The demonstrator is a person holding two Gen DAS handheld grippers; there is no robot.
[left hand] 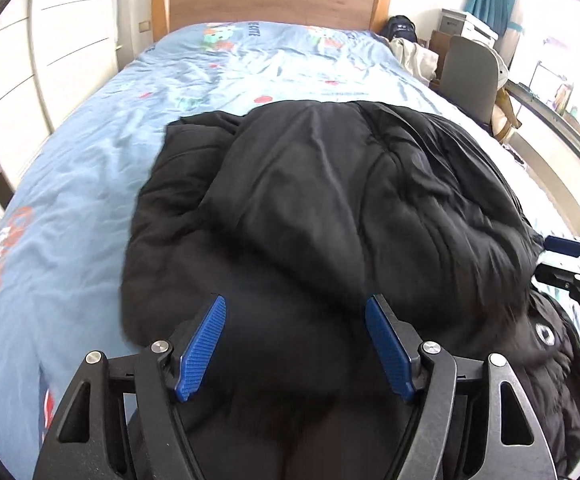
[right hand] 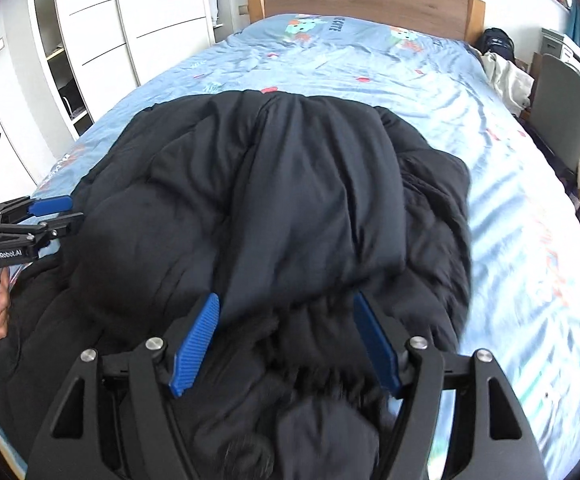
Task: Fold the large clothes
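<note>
A large black padded coat (left hand: 329,208) lies bunched on the blue bed cover (left hand: 90,184), with a sleeve or flap folded over its middle; it also shows in the right wrist view (right hand: 290,208). My left gripper (left hand: 295,308) is open, its blue pads (left hand: 206,344) hovering over the coat's near edge and holding nothing. It also shows at the left of the right wrist view (right hand: 56,210). My right gripper (right hand: 286,308) is open over the coat's furry hood edge (right hand: 321,344) and holds nothing. It appears at the right edge of the left wrist view (left hand: 561,256).
The bed (right hand: 509,240) has a wooden headboard (left hand: 270,0) at the far end. White wardrobes (right hand: 102,20) stand along the left side. A grey chair (left hand: 469,76), a dark bag (left hand: 401,26) and a desk stand on the right side.
</note>
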